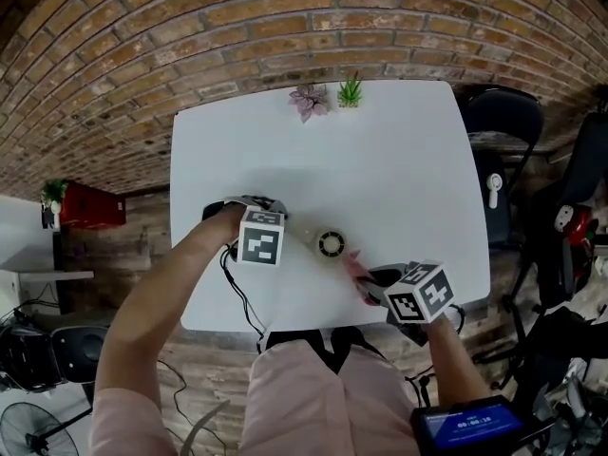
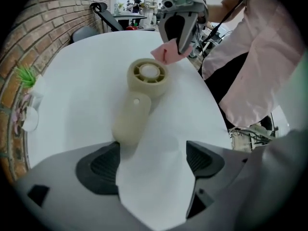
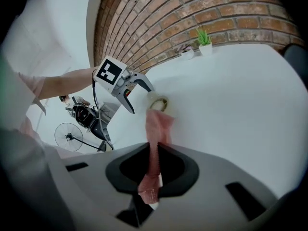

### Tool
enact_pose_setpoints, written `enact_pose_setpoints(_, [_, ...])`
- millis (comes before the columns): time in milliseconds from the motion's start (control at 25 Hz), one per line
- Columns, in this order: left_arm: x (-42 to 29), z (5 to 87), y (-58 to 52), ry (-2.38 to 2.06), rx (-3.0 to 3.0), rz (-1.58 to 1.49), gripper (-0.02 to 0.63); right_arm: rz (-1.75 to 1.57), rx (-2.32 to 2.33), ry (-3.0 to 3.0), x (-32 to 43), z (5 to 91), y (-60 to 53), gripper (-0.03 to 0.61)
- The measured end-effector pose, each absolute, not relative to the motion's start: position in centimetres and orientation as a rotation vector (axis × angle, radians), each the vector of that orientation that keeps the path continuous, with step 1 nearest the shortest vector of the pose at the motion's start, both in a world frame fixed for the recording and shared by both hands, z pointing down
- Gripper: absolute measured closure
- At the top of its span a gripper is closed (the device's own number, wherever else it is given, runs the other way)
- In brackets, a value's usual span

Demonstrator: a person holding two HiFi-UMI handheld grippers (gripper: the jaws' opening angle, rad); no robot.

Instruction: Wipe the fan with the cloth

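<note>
A cream hand-held fan [image 1: 328,244] lies flat on the white table [image 1: 399,169], near its front edge. In the left gripper view its round head [image 2: 148,75] points away and its handle [image 2: 130,119] ends just beyond my left pad. My left gripper [image 2: 151,161] hangs steeply over the handle end, jaws wide open, with only bare table between them. My right gripper [image 3: 156,170] is shut on a pink cloth [image 3: 157,129], which hangs forward toward the fan [image 3: 158,102]. From the head view, the cloth [image 1: 355,271] lies just right of the fan head.
Two small potted plants [image 1: 310,101] [image 1: 351,91] stand at the table's far edge by the brick wall. A black chair [image 1: 502,122] is at the right. A cable [image 1: 237,297] hangs over the front edge. A floor fan [image 1: 28,430] stands at lower left.
</note>
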State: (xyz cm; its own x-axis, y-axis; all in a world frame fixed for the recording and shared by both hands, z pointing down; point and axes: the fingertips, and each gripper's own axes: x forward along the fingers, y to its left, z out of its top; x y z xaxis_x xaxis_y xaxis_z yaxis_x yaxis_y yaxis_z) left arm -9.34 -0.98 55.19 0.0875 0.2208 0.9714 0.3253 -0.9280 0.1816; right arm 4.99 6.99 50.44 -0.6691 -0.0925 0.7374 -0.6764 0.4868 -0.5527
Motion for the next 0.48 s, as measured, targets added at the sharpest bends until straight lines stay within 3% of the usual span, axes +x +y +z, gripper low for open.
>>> enact_pose_setpoints(480, [-8.4,54.4,5.1,-0.758,-2.281,-2.054,0.196,1.140,0.695,-2.063,5.6,51.4,6.6,0.541])
